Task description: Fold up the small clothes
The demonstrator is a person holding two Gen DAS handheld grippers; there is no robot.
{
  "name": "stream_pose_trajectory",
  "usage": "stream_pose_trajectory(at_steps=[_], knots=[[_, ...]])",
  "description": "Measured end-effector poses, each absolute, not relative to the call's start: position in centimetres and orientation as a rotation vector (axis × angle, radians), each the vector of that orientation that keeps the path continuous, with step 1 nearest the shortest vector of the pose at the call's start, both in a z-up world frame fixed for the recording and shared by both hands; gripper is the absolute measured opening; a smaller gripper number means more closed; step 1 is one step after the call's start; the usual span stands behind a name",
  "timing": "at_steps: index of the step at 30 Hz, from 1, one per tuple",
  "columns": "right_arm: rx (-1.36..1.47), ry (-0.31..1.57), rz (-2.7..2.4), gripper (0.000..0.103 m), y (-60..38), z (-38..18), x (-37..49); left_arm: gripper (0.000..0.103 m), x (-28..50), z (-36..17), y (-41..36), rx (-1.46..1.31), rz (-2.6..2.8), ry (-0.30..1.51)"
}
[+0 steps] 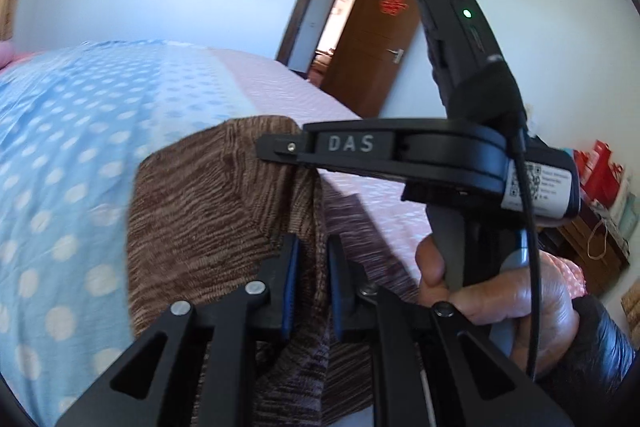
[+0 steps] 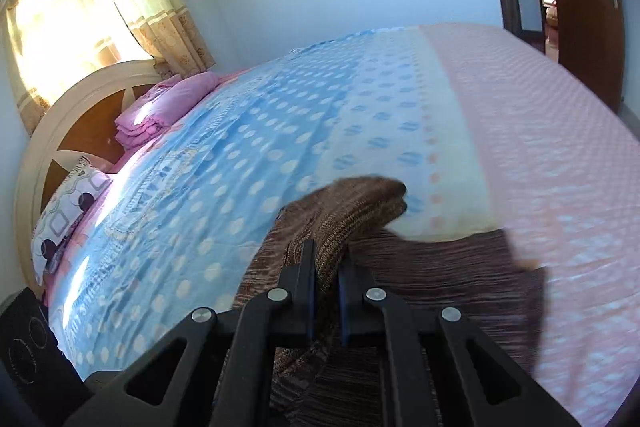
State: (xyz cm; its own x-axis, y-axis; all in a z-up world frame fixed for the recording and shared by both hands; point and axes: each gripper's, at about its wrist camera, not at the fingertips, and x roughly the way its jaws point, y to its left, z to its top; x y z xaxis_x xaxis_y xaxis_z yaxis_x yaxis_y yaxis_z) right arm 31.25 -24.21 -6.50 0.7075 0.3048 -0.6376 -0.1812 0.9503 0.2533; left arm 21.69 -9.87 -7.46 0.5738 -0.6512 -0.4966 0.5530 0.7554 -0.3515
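My left claw (image 1: pixel 312 283) is pinched tight on the brown knit top (image 1: pixel 208 195). My right claw (image 2: pixel 328 291) is pinched tight on another part of it. The top hangs from both claws, just above the bed (image 2: pixel 360 99) with the blue dotted sheet. To fold it well, I think I should keep both claws level, pull the cloth flat, and lay one half neatly over the other.

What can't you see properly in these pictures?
- Left wrist view: the brown knit garment runs under the left gripper and off the bottom edge, so its shape is unclear.
- Right wrist view: the garment's far flap is motion-blurred.
- Left wrist view: the label on the right gripper is too small to read.
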Motion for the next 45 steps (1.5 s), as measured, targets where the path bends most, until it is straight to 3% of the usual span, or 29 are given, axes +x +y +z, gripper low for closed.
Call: stream_pose_trajectory(at_steps=[9,11,13,14,16,20,21,26,34,36,38,39,40,41,45], knots=[[0.083,0.891,0.207,0.008,-31.5,-13.2,30.9,0.008,20.6,-9.9,-21.0,-0.071,-0.812,0.746],[0.107,0.901,0.179,0.014,-32.5,-14.4,30.4,0.007,20.6,-11.4,-21.8,-0.062,-0.815,0.807],[0.166,0.891,0.151,0.033,-33.8,-14.5,29.7,0.007,20.0,-12.2,-21.7,-0.055,-0.838,0.85],[0.189,0.885,0.132,0.035,-34.4,-14.2,29.2,0.008,19.5,-12.2,-21.3,-0.046,-0.843,0.855],[0.24,0.86,0.1,0.035,-35.7,-13.3,27.7,0.021,18.6,-11.9,-19.8,-0.039,-0.858,0.851],[0.38,0.766,0.122,0.035,-36.8,-10.8,22.1,0.064,16.7,-10.2,-14.3,-0.103,-0.872,0.799],[0.408,0.754,0.138,0.035,-36.6,-10.5,20.8,0.066,16.2,-9.9,-12.9,-0.123,-0.867,0.782],[0.491,0.778,0.208,0.035,-33.9,-11.4,15.6,0.068,15.3,-8.9,-6.7,-0.191,-0.758,0.727],[0.422,0.897,0.165,0.036,-28.7,-16.0,16.7,0.068,15.5,-9.9,-2.1,-0.294,-0.64,0.783],[0.407,0.896,0.153,0.046,-28.1,-15.7,16.9,0.068,15.4,-10.1,-1.9,-0.269,-0.616,0.776],[0.397,0.902,0.124,0.047,-27.5,-15.7,17.1,0.068,16.0,-10.5,-2.1,-0.261,-0.594,0.775],[0.376,0.904,0.112,0.044,-27.3,-15.7,17.3,0.068,16.3,-10.9,-1.8,-0.273,-0.586,0.779],[0.321,0.904,0.082,0.022,-26.9,-15.6,17.3,0.068,16.2,-11.0,-1.3,-0.289,-0.582,0.784],[0.271,0.911,0.06,0.008,-26.7,-15.5,17.3,0.068,16.4,-11.0,-1.0,-0.307,-0.579,0.79],[0.249,0.908,0.097,0.003,-27.8,-14.2,17.0,0.068,17.4,-10.8,-0.8,-0.311,-0.566,0.78]])
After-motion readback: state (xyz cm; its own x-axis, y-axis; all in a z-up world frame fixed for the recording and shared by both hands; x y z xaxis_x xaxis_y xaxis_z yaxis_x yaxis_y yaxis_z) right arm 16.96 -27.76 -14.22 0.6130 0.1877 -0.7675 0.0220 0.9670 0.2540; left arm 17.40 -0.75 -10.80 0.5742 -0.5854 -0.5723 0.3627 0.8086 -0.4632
